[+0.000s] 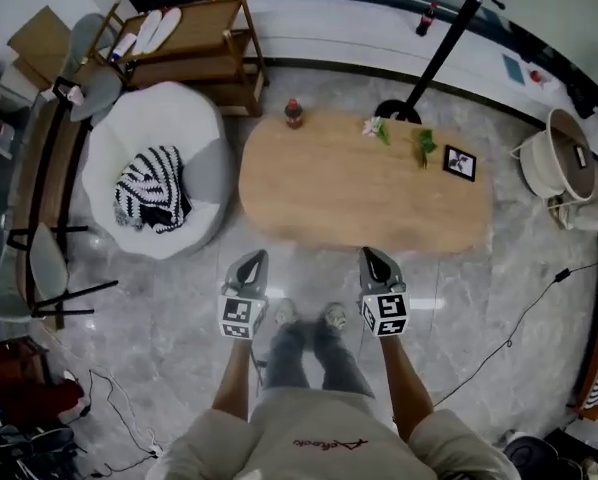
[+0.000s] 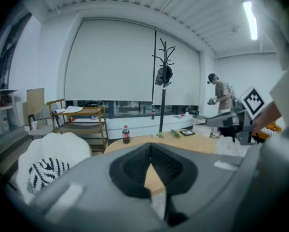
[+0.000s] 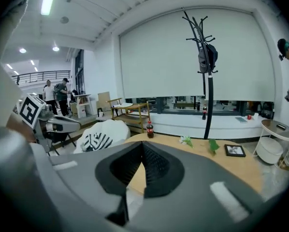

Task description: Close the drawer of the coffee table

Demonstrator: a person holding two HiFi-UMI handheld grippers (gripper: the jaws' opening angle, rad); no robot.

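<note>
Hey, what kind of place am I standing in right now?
Likely a mock living-room corner inside a big office or lab. It has an oval light wooden coffee table, a white beanbag chair and a black coat stand, with other people in the open hall beyond.

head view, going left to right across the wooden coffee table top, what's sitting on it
cola bottle → white flower → green leafy sprig → small framed picture
</note>
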